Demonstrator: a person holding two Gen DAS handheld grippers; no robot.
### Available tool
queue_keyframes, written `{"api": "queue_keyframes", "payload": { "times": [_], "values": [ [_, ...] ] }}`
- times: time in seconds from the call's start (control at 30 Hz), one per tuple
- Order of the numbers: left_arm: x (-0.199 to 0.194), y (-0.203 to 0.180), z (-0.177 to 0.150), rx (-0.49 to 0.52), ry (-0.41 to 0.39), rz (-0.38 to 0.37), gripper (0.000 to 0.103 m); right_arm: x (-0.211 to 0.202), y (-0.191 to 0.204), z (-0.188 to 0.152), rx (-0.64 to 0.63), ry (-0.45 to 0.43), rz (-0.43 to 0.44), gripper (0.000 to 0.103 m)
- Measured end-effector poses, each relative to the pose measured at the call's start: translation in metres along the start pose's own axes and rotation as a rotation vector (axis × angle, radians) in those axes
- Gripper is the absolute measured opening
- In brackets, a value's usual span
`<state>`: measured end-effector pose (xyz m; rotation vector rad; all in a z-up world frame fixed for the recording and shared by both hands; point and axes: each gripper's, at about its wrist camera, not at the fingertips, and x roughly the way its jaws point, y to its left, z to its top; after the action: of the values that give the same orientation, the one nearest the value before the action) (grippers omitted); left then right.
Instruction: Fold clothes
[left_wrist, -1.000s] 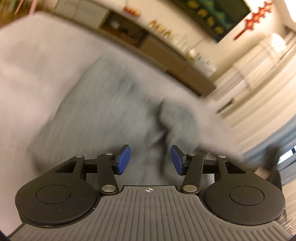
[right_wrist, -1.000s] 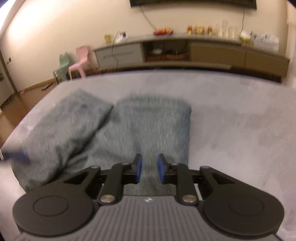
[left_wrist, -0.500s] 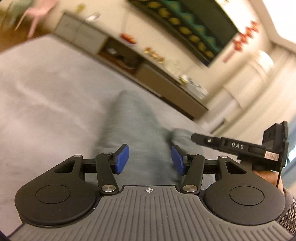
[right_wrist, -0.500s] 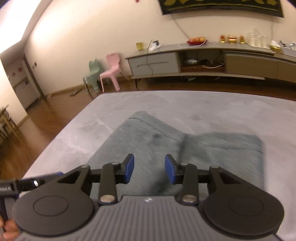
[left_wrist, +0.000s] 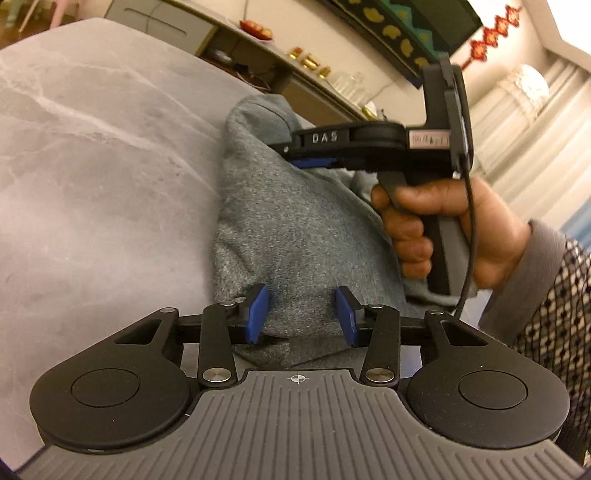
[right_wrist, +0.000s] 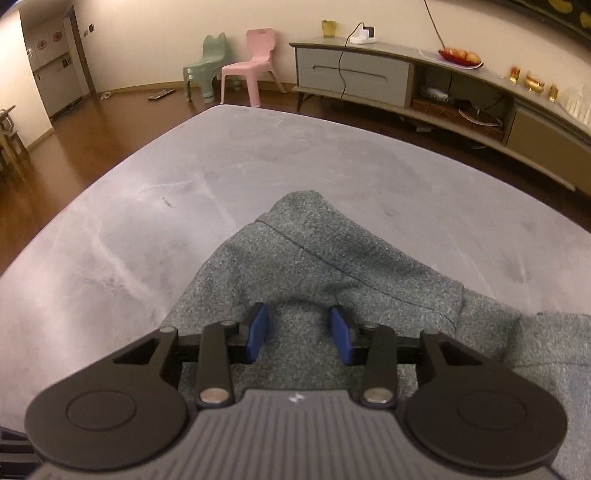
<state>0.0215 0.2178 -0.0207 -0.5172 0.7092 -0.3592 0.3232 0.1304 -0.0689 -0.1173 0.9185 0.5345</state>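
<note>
Both my left tool (left_wrist: 301, 314) and right tool (right_wrist: 298, 334) gape wide over the grey garment (right_wrist: 332, 258); I'd pinch one layer cleanly.

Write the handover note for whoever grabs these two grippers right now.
Left gripper: open, holding nothing, its jaws straddling a raised fold at the near edge of the grey garment.
Right gripper: open, also empty, low over the same garment, near a stitched seam. The person's right hand holds its handle.
The garment lies partly folded and bunched on the grey table; one layer overlaps another.
Done: rough first folds, judging by the layers.
Left: grasp an edge, finish folding and flatten it.
</note>
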Motion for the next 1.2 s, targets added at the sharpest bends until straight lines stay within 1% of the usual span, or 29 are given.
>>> {"api": "queue_keyframes", "payload": {
  "times": [0.03, 0.07, 0.1, 0.13, 0.17, 0.2, 0.27, 0.3, 0.33, 0.37, 0.43, 0.47, 0.5, 0.57, 0.63, 0.67, 0.7, 0.73, 0.77, 0.83, 0.9, 0.93, 0.97, 1.0, 1.03, 1.1, 1.13, 1.2],
  "values": [
    [-0.002, -0.002, 0.004, 0.009, -0.008, 0.002, 0.037, -0.009, -0.008, 0.000, 0.038, -0.010, 0.013, 0.037],
    [-0.003, -0.004, 0.008, 0.018, -0.016, 0.005, 0.038, -0.027, -0.020, -0.001, 0.111, -0.057, 0.024, 0.038],
    [-0.005, -0.007, 0.012, 0.027, -0.024, 0.007, 0.040, -0.048, -0.032, -0.009, 0.176, -0.113, 0.044, 0.040],
    [-0.006, -0.009, 0.016, 0.037, -0.032, 0.009, 0.043, -0.069, -0.045, -0.018, 0.241, -0.169, 0.064, 0.048],
    [-0.008, -0.011, 0.020, 0.046, -0.040, 0.012, 0.045, -0.085, -0.052, -0.030, 0.247, -0.193, 0.056, 0.050],
    [-0.010, -0.013, 0.024, 0.055, -0.048, 0.014, 0.047, -0.100, -0.059, -0.042, 0.251, -0.215, 0.048, 0.050],
    [-0.008, -0.019, 0.036, 0.072, -0.050, 0.026, 0.049, -0.116, -0.066, -0.066, 0.163, -0.218, -0.070, 0.050],
    [0.005, -0.023, 0.049, 0.080, -0.022, 0.050, 0.051, -0.125, -0.069, -0.078, 0.118, -0.219, -0.129, 0.050],
    [0.023, -0.024, 0.062, 0.089, 0.011, 0.077, 0.054, -0.129, -0.076, -0.085, 0.111, -0.216, -0.179, 0.050],
    [0.041, -0.024, 0.074, 0.098, 0.045, 0.104, 0.055, -0.136, -0.091, -0.094, 0.133, -0.211, -0.214, 0.050],
    [0.078, -0.020, 0.089, 0.102, 0.099, 0.164, 0.057, -0.146, -0.115, -0.106, 0.199, -0.211, -0.232, 0.051],
    [0.096, -0.017, 0.094, 0.101, 0.124, 0.195, 0.057, -0.147, -0.121, -0.111, 0.209, -0.203, -0.216, 0.051],
    [0.112, -0.015, 0.098, 0.089, 0.144, 0.200, 0.057, -0.147, -0.122, -0.115, 0.189, -0.201, -0.212, 0.050],
    [0.137, -0.011, 0.101, 0.034, 0.169, 0.141, 0.057, -0.142, -0.127, -0.121, 0.166, -0.190, -0.214, 0.050],
    [0.150, -0.009, 0.101, 0.001, 0.178, 0.087, 0.057, -0.132, -0.135, -0.128, 0.162, -0.173, -0.226, 0.050],
    [0.154, -0.009, 0.100, 0.002, 0.173, 0.086, 0.045, -0.127, -0.139, -0.132, 0.160, -0.164, -0.232, 0.049],
    [0.157, -0.007, 0.098, 0.003, 0.166, 0.109, 0.012, -0.120, -0.147, -0.135, 0.181, -0.140, -0.222, 0.048],
    [0.154, -0.002, 0.096, -0.022, 0.141, 0.135, 0.010, -0.113, -0.152, -0.138, 0.194, -0.119, -0.209, 0.047],
    [0.146, 0.006, 0.095, -0.079, 0.090, 0.154, 0.002, -0.110, -0.154, -0.140, 0.192, -0.128, -0.207, 0.047],
    [0.130, 0.022, 0.092, -0.192, -0.001, 0.188, 0.000, -0.104, -0.148, -0.136, 0.173, -0.115, -0.232, 0.047],
    [0.119, 0.040, 0.081, -0.298, -0.046, 0.206, 0.000, -0.098, -0.142, -0.135, 0.151, -0.111, -0.252, 0.047],
    [0.118, 0.045, 0.077, -0.319, -0.048, 0.209, 0.000, -0.095, -0.138, -0.136, 0.133, -0.119, -0.267, 0.047],
    [0.121, 0.044, 0.074, -0.296, -0.023, 0.201, 0.000, -0.093, -0.136, -0.136, 0.123, -0.127, -0.276, 0.049],
    [0.120, 0.041, 0.072, -0.271, -0.014, 0.196, 0.000, -0.093, -0.134, -0.137, 0.121, -0.132, -0.281, 0.049],
    [0.111, 0.033, 0.073, -0.245, -0.027, 0.194, 0.000, -0.092, -0.135, -0.136, 0.120, -0.134, -0.279, 0.049],
    [0.092, 0.017, 0.075, -0.194, -0.053, 0.190, 0.008, -0.094, -0.137, -0.136, 0.120, -0.134, -0.266, 0.049],
    [0.083, 0.010, 0.076, -0.169, -0.067, 0.188, 0.010, -0.096, -0.138, -0.136, 0.121, -0.132, -0.254, 0.049],
    [0.065, -0.006, 0.078, -0.118, -0.093, 0.184, 0.012, -0.107, -0.144, -0.134, 0.160, -0.150, -0.240, 0.049]
  ]
}}
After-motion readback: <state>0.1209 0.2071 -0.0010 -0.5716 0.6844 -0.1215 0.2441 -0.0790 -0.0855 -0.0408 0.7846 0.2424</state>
